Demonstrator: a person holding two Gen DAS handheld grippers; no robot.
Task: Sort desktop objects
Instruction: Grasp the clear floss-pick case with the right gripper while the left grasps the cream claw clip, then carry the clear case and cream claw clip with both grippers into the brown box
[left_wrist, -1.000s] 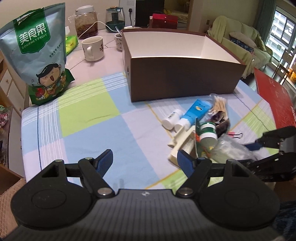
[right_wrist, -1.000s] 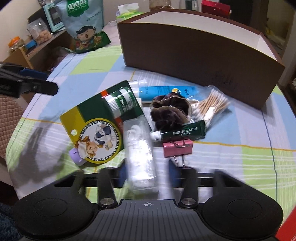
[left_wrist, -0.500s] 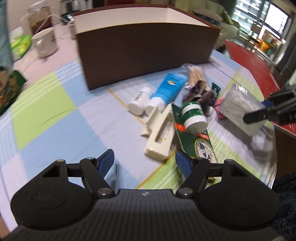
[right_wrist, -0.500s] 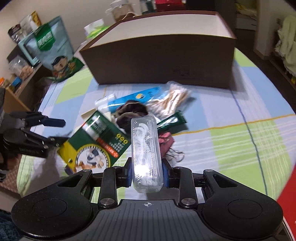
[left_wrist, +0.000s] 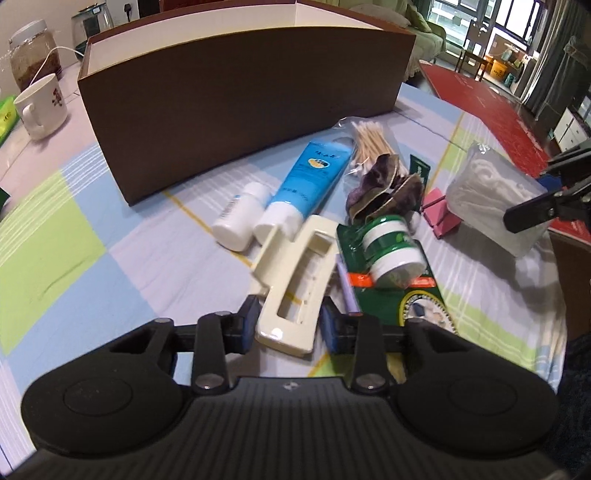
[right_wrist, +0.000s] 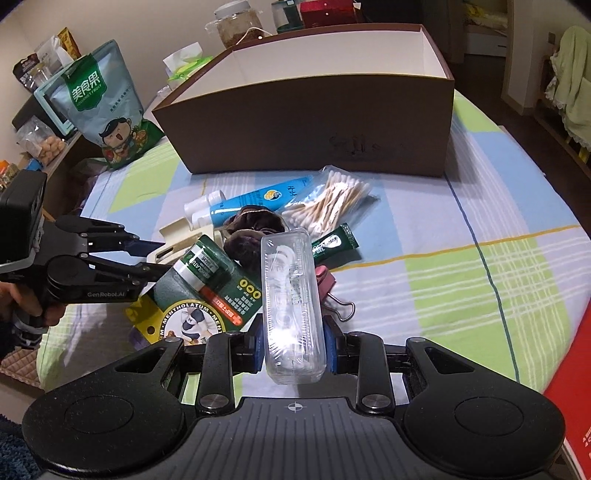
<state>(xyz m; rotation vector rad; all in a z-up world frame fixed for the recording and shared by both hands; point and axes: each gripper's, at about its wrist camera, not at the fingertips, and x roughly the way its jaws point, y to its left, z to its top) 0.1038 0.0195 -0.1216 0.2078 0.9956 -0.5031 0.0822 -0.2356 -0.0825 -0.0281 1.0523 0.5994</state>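
Note:
My left gripper (left_wrist: 290, 317) is shut on the near end of a cream plastic holder (left_wrist: 295, 273) that lies on the checked cloth. My right gripper (right_wrist: 293, 332) is shut on a clear plastic box (right_wrist: 291, 295) of white items, held above the pile; the left wrist view shows this box (left_wrist: 491, 195) at the right. The pile holds a blue tube (left_wrist: 314, 177), a small white bottle (left_wrist: 240, 218), cotton swabs (left_wrist: 369, 140), a dark scrunchie (left_wrist: 384, 188), a green Mentholatum pack (left_wrist: 391, 280) and a pink binder clip (left_wrist: 439, 218). Behind them stands an open brown box (right_wrist: 314, 122).
A white mug (left_wrist: 40, 107) and a glass jar (left_wrist: 31, 55) stand left of the box. A snack bag (right_wrist: 103, 110) leans at the table's far left. A green lip gel carton (right_wrist: 332, 245) lies by the scrunchie. A red mat (left_wrist: 480, 99) lies past the table's right edge.
My left gripper moved forward into the pile and its fingers came together around the cream holder. My right gripper shut on the clear box and lifted it off the cloth.

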